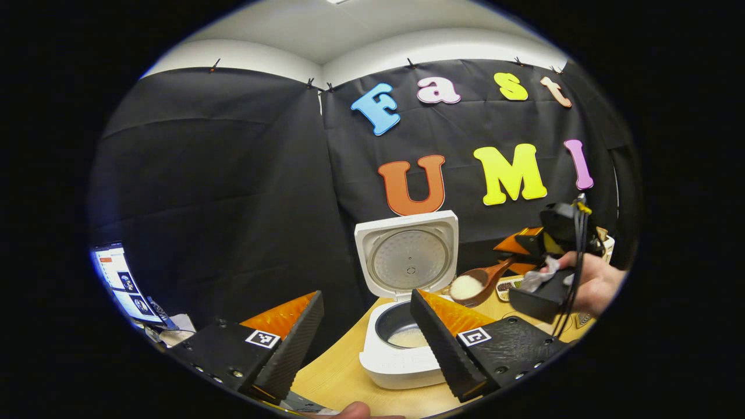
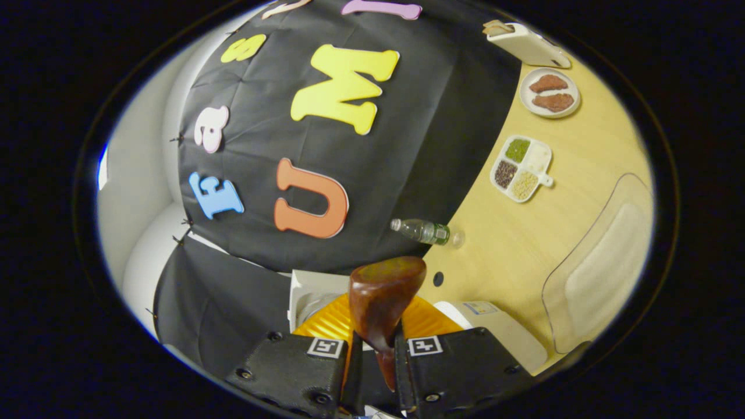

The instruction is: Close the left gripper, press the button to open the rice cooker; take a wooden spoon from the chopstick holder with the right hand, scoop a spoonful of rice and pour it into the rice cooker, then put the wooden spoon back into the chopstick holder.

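Left tongs (image 1: 366, 340): wide open, nothing between the fingers, touching nothing. Black ribbed pads, orange translucent backing, square marker on each finger base. They frame the cooker (image 1: 401, 349), which sits on the counter (image 1: 337, 378).

Right tongs (image 2: 373, 355): clamped tight on the spoon (image 2: 384, 302) handle, both fingers pressing on it. In the left gripper view the right tongs (image 1: 527, 244) sit right of the cooker, held by a hand (image 1: 593, 282), with a cable running down past it.

Spoon: dark glossy wood, round bowl. In the left gripper view the spoon (image 1: 477, 282) holds a heap of white rice (image 1: 467, 286) and hangs just right of the open lid (image 1: 407, 256), above the counter beside the pot and not yet over it.

Cooker: white plastic, rounded-square body, lid upright, round metal inner plate. Dark pot (image 1: 404, 331) has a little rice at the bottom.

Hard to make out:
- Right gripper view sees the spoon bowl from the back, so the rice is hidden; cooker mostly behind the fingers.
- Left finger covers the pot's right rim.
- Holder (image 2: 527, 43) is cut at the top edge; contents unclear.

Other: divided tray (image 2: 521, 169) of grains, plate (image 2: 550, 93) with brown pieces, bottle (image 2: 422, 231), clear bin (image 2: 593, 273), screen (image 1: 125, 285) at far left.
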The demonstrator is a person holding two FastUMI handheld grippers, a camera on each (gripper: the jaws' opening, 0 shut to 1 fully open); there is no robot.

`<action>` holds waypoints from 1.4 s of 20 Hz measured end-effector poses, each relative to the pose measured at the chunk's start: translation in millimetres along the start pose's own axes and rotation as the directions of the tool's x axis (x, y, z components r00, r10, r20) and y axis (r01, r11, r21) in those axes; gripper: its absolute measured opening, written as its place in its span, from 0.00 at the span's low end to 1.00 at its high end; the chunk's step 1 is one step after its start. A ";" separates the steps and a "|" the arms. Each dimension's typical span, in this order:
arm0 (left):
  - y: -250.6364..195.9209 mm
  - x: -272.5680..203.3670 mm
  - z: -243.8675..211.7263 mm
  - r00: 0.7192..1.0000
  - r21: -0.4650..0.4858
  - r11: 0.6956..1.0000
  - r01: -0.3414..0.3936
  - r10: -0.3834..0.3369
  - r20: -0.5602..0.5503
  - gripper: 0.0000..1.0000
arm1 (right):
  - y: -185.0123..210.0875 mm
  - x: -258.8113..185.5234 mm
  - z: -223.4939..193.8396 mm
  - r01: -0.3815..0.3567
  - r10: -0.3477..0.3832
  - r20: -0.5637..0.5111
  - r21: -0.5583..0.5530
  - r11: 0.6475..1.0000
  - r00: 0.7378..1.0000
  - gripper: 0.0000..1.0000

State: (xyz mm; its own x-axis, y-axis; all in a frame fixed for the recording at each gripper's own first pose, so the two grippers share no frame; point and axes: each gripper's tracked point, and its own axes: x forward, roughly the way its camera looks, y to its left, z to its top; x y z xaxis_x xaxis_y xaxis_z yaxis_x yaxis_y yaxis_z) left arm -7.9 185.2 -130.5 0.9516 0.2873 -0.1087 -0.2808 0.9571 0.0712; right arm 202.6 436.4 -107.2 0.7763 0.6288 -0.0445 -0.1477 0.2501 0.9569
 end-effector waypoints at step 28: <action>16.8 -15.2 -5.3 0.999 -0.036 0.999 -0.040 0.040 0.002 0.95 | 37.1 59.9 -148.6 -0.062 -0.027 -0.058 -0.978 -0.199 0.998 0.27</action>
State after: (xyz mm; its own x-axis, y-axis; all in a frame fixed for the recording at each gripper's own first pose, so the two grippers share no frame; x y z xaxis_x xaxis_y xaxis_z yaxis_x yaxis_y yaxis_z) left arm -27.7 197.2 -132.9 0.9398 0.3257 -0.1037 -0.3233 0.9454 0.0403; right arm 152.5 592.7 -117.0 0.7434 0.6631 -0.0871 -0.6180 0.6313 -0.4687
